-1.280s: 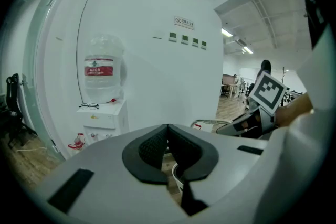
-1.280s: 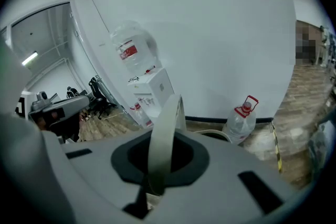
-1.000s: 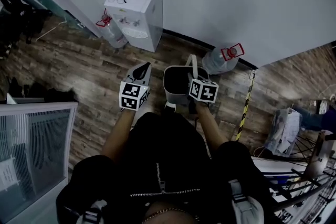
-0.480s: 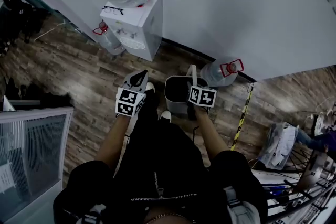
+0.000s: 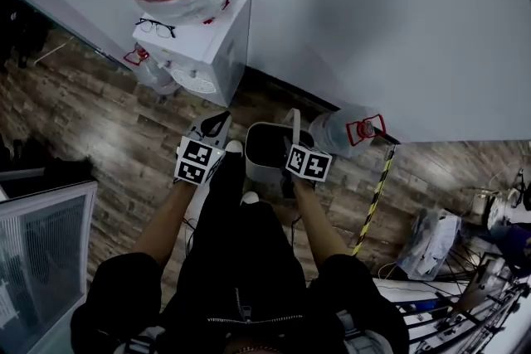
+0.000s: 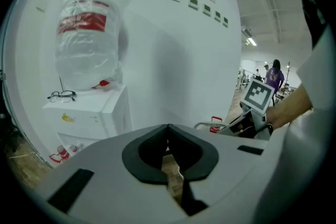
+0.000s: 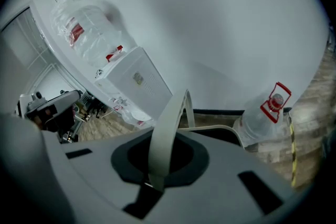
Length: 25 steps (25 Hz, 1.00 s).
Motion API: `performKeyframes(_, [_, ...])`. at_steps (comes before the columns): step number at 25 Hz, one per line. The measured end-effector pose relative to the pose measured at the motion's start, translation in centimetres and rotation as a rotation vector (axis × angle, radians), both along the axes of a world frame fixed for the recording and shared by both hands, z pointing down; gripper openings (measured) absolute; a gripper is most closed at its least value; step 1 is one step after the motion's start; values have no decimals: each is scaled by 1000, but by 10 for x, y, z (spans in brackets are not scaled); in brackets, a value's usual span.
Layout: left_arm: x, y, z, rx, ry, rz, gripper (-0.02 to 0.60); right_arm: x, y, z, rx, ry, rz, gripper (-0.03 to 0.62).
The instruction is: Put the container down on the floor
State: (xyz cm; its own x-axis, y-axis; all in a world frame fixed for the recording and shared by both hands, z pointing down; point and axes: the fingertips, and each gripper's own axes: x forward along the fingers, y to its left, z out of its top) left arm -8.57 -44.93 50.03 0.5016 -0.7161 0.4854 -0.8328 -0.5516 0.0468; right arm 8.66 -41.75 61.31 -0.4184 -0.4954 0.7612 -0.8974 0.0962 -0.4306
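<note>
My right gripper (image 5: 294, 152) (image 7: 157, 168) has its fingers pinched on the handle (image 5: 293, 124) (image 7: 169, 120) of the container (image 5: 254, 170). The strap runs up out of the grip and arches over the rim. Left gripper (image 5: 217, 127) (image 6: 168, 135): fingers pressed together at the tips, nothing between them, only floor showing through the slit lower down. It sits just left of the container, not touching it.

The container is a grey bucket, mouth up. It sits directly under my right fingers, over the wood floor (image 5: 124, 120) and close to the wall (image 5: 373, 29). The water dispenser (image 5: 203, 62) is to its left. A big bottle lying on the floor (image 5: 336, 133) (image 7: 262, 118) is just to its right.

I can't tell whether the base is on the floor yet — the rim and my own gripper hide it from above, and the right gripper view shows only the rim.

What counts for the coming move — the container lies straight down from the right fingers. Its long axis is vertical, with the handle upright above it. So I judge the move to be a plain vertical lowering by the right hand alone, then letting the handle go. The left hand is near but has no part in it. Watch for my shoe (image 5: 235, 147) just beside the left wall of the container, and the bottle on the other side.
</note>
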Motion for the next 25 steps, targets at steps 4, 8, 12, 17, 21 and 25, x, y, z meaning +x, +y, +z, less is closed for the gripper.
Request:
performKeyframes(4, [1,-42,57,5,15,21,15,-15,-37,51,7,-26,-18,15])
performKeyframes(8, [8,-78,118,16,35,45,15,-30,-74,111,28,-54,-43,15])
performKeyframes(12, [14,-100,182,10,43,31,15,-42,-106,167,56,-62,-70,15])
performKeyframes(17, [18,-113,253,2,54,30,15,-49,-136,229,99,-100,-85,15])
performKeyframes(21, [11,-116,301,-9,22,68,15,-58,-160,269,98,-127,-69,17])
performKeyframes(25, [8,-120,339,10,7,135,15,-69,-193,306,100,-161,-74,20])
